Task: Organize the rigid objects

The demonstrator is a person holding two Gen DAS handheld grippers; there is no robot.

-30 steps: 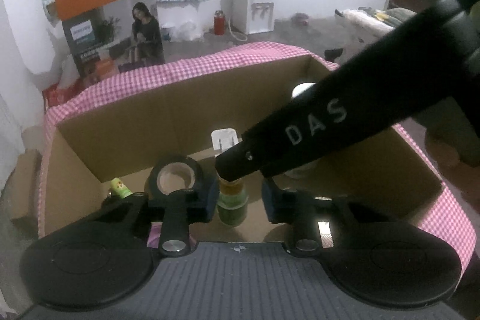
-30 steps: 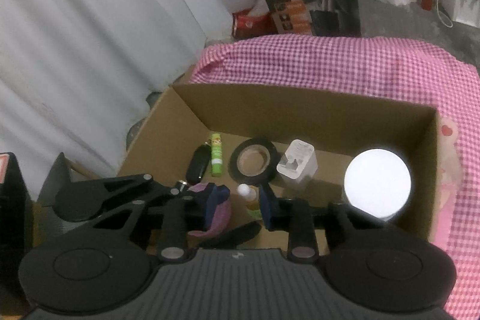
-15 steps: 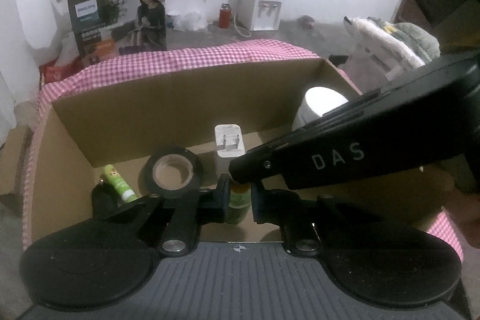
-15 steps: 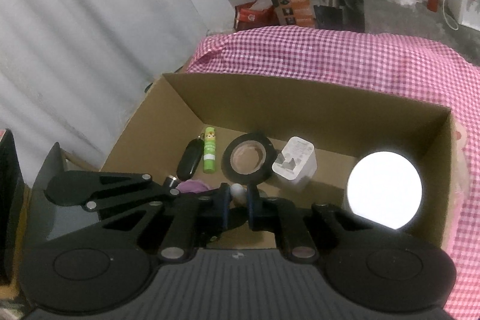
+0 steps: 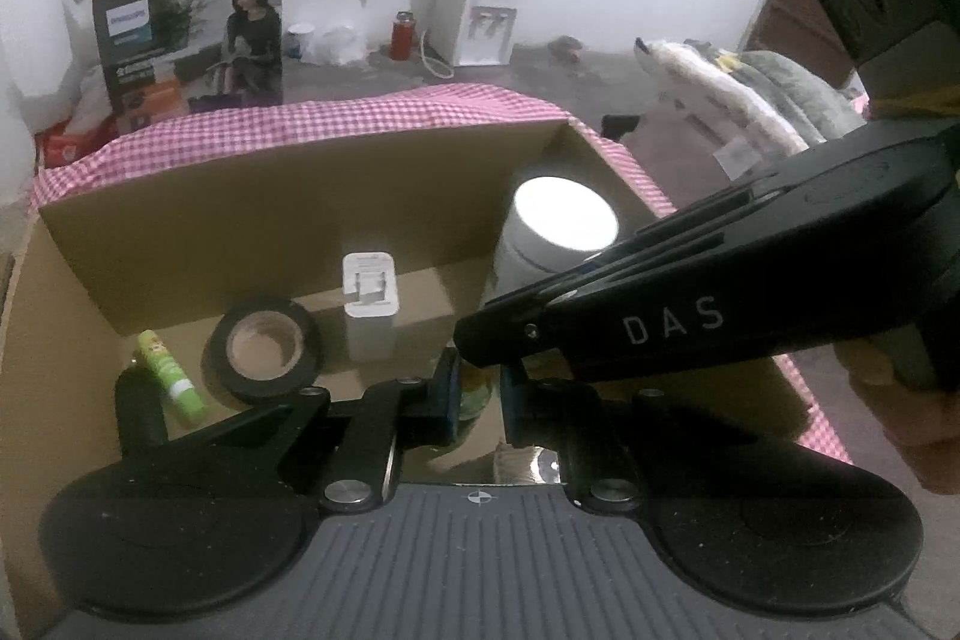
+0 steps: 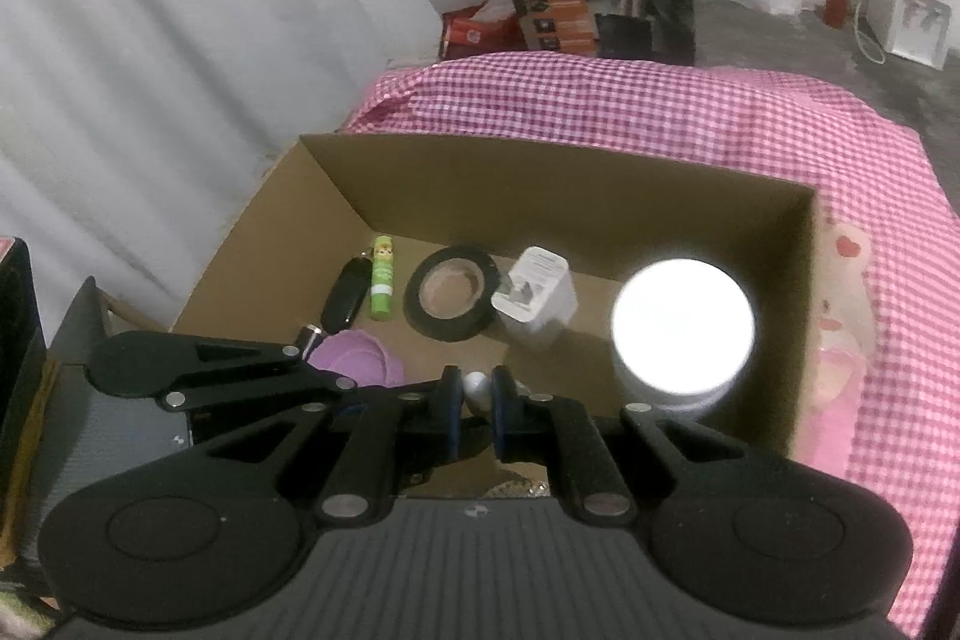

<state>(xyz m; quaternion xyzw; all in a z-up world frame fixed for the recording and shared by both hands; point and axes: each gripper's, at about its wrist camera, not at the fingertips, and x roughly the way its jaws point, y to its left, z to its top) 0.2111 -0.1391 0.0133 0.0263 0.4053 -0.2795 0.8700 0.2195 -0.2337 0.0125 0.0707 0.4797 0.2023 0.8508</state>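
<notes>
Looking through my left wrist camera first: my left claw (image 5: 477, 394) sits low in the centre of the frame, its two pads closed around a small green bottle (image 5: 474, 394) that stands upright between them, long axis vertical. Only a sliver of its green body shows. It sits inside the cardboard box (image 5: 240, 232), at the near side of the box floor. From the right edge my right claw (image 5: 480, 349) reaches in as a black bar, its tip directly over the bottle. Further back, from left to centre, lie a green glue stick (image 5: 165, 370), a roll of black tape (image 5: 261, 349) and a white charger (image 5: 370, 304) standing upright. A white round-lidded jar (image 5: 561, 226) stands in the upper right corner of the box.

Turning to my right wrist camera: the right claw (image 6: 476, 409) is at lower centre, pads nearly together on the bottle's white cap (image 6: 477, 385); I judge it gripping, though contact is hard to confirm. The bottle lies straight ahead of it and below. At left centre the left claw (image 6: 318, 376) comes in sideways over a purple object (image 6: 360, 361). Both claws meet at this bottle, so neither is nearer. The box rests on a pink checked cloth (image 6: 600, 112) covering what may be a worktop.
</notes>
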